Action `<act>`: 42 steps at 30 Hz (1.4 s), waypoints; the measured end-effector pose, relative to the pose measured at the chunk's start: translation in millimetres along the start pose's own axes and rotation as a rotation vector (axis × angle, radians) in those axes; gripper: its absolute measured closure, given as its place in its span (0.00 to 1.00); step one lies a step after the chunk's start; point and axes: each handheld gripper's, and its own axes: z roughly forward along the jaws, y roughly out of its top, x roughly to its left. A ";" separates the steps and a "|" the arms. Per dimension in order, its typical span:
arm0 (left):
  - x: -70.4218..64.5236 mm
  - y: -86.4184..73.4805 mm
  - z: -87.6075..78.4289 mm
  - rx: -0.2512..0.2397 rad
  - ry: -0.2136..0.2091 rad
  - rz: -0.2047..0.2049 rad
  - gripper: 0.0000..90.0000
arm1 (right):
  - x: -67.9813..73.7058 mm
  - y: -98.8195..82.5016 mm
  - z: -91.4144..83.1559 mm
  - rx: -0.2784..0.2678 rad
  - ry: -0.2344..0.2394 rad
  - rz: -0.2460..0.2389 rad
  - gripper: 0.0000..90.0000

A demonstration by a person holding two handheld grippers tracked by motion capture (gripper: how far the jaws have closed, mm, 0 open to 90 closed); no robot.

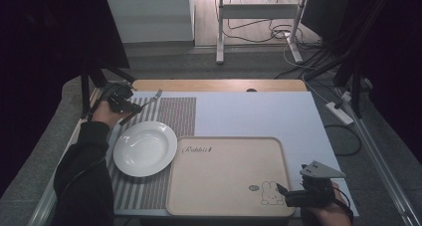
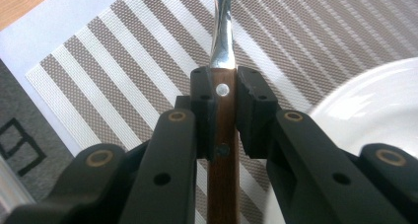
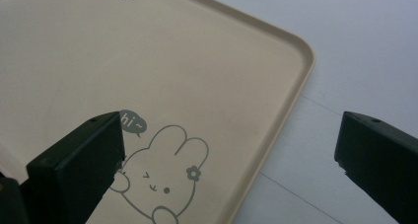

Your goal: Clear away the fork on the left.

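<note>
The fork (image 2: pixel 223 93) has a polished, shiny metal neck and a smooth brown wood handle with metal rivets. The placemat (image 2: pixel 123 51), upper left in the left gripper view, looks like coarse woven mesh, matt. The plate (image 1: pixel 145 148) is glossy white ceramic, and the beige tray (image 1: pixel 226 173) looks like smooth matt plastic.

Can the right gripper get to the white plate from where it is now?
Probably yes. The right gripper has its jaws open and holding nothing, at the near right corner of the tray. The tray lies bare between it and the white plate, so it could likely cross over it.
</note>
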 end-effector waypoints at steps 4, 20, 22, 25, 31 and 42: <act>-10.1 -4.5 -7.0 -0.024 -0.017 0.010 0.87 | 0.2 0.1 0.0 0.002 0.000 -0.001 0.00; -50.4 -32.4 -14.1 -0.056 -0.051 -0.006 0.87 | 0.6 0.6 0.4 0.002 0.000 -0.004 0.00; -56.1 -35.4 -13.4 -0.054 -0.055 -0.001 0.87 | 0.5 0.6 0.3 0.003 0.000 -0.004 0.00; -64.2 -40.0 -12.9 -0.064 -0.069 -0.012 0.87 | 0.5 0.6 0.4 0.001 0.000 -0.004 0.00; -81.4 -47.9 -11.7 -0.069 -0.094 0.003 0.87 | 0.3 0.6 0.6 0.003 0.001 -0.002 0.00; -116.8 -59.3 -18.8 -0.074 -0.103 0.022 0.87 | 1.1 0.6 0.4 0.000 0.001 -0.009 0.00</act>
